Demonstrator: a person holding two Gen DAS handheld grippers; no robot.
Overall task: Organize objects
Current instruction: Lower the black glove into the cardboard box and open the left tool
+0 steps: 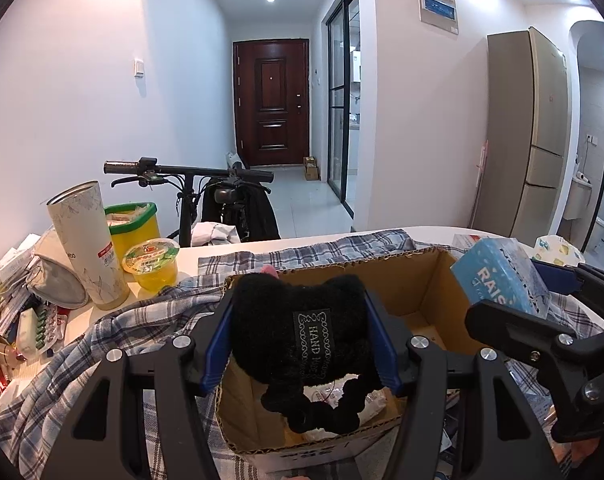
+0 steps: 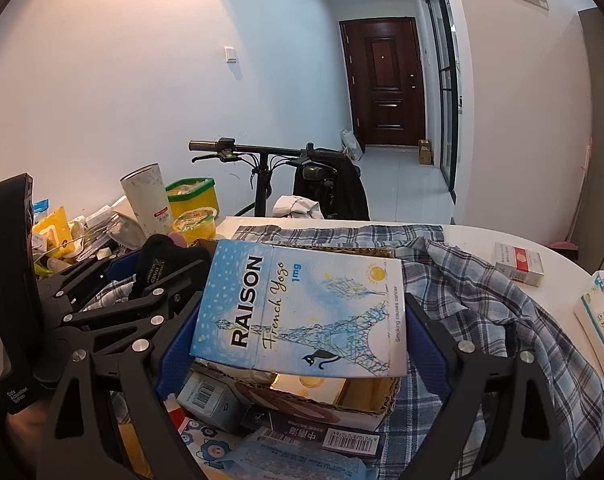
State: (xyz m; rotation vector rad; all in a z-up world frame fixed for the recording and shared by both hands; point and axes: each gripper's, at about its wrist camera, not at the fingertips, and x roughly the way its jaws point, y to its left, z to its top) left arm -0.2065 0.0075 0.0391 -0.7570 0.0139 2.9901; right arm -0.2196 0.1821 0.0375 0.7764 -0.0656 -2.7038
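My left gripper (image 1: 299,340) is shut on a black fuzzy hair band (image 1: 302,332) with a "HAND MADE" label, held over an open cardboard box (image 1: 418,292) on the table. My right gripper (image 2: 297,332) is shut on a blue RAISON carton (image 2: 302,312), held above the same box (image 2: 366,396). The carton also shows in the left wrist view (image 1: 502,280), at the box's right side. The hair band shows at the left of the right wrist view (image 2: 161,264).
A plaid shirt (image 2: 482,300) lies around the box on the white table (image 2: 502,240). At the left stand a white tumbler (image 1: 87,244), a jelly cup (image 1: 151,264), a yellow tub (image 1: 135,224) and loose packets. A red-white box (image 2: 518,264) lies at the right. A scooter (image 1: 189,176) stands behind.
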